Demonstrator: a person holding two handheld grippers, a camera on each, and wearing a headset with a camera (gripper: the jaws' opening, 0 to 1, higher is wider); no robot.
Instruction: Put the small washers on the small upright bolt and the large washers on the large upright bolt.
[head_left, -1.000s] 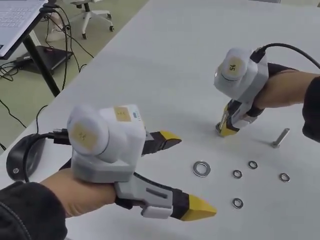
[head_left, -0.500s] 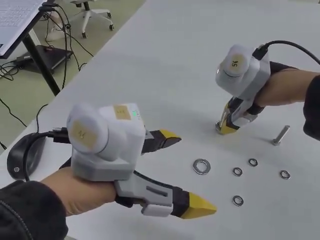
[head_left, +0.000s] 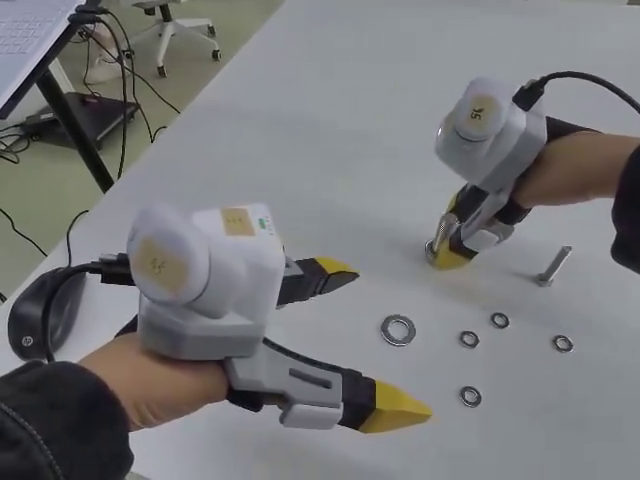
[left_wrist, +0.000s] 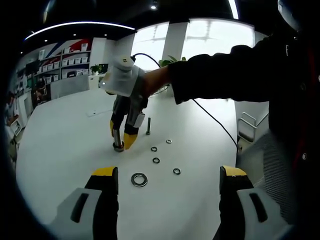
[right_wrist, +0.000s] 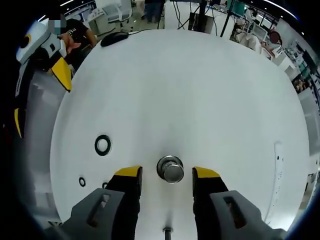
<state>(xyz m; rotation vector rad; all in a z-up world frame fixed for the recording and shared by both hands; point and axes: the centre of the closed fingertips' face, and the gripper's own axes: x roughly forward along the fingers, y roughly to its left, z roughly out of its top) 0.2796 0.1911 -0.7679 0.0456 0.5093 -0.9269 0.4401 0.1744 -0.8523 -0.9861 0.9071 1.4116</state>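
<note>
My right gripper (head_left: 445, 250) points down at the large bolt (head_left: 437, 240), which stands upright on its head. In the right gripper view the bolt's top (right_wrist: 170, 169) sits between the jaws with a thin gap on each side, so the right gripper (right_wrist: 166, 176) is open around it. One large washer (head_left: 398, 329) and several small washers (head_left: 469, 339) lie flat nearby. The small bolt (head_left: 552, 266) appears to stand upright to the right. My left gripper (head_left: 370, 340) hovers open and empty by the large washer (left_wrist: 139, 179).
The white table (head_left: 330, 130) stretches far ahead and to the left. A black mouse (head_left: 45, 315) lies at its left edge. Beyond the edge are a laptop stand (head_left: 75, 110), floor cables and an office chair (head_left: 185, 30).
My right gripper has tipped back a little over the large bolt, so more of the shaft shows. The left gripper and the washers hold their places; the camera has shifted slightly.
</note>
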